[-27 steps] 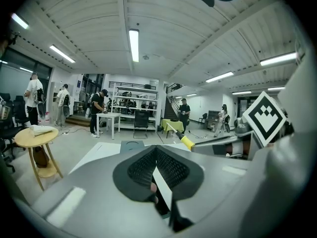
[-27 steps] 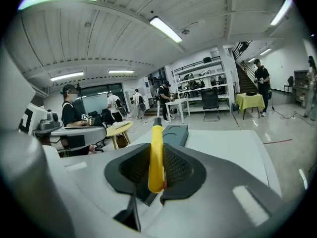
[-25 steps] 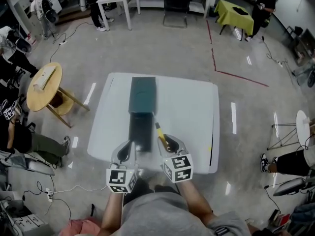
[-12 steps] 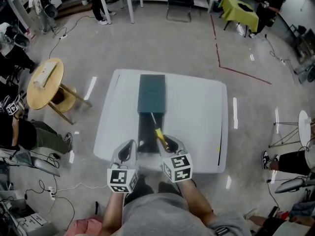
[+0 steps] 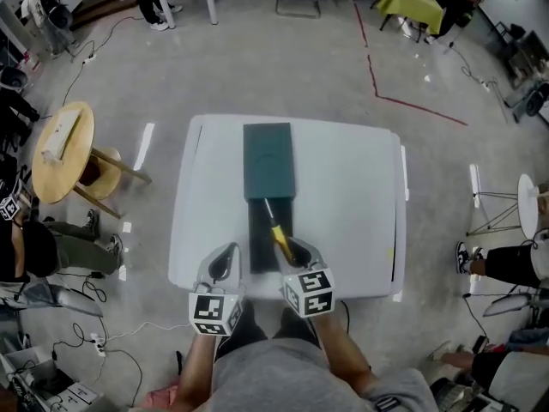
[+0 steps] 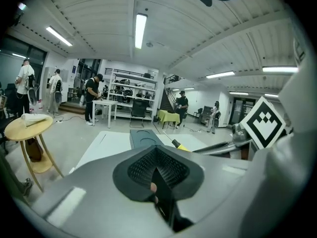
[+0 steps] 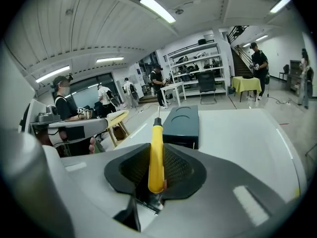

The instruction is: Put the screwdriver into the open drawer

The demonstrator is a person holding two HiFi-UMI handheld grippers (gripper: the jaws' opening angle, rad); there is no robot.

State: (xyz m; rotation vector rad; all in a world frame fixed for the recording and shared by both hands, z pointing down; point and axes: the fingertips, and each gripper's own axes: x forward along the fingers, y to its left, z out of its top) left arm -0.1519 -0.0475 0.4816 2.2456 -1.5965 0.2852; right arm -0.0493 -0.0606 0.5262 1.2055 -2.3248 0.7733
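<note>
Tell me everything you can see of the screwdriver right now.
The screwdriver has a yellow, plastic-looking handle, a black collar and a thin metal shaft. The right gripper is shut on the handle's rear end; nothing else touches it. It points forward, away from the person, over the open drawer of the dark green cabinet.

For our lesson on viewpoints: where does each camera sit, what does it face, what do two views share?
Head view: on the head, steeply down at table, cabinet, open drawer; forearms, both grippers show.
Left gripper view: on the left gripper, along its shut jaws, cabinet beyond.
Right gripper view: on the right gripper, along jaws clamping the screwdriver, cabinet beyond.
Both share: cabinet, screwdriver.
</note>
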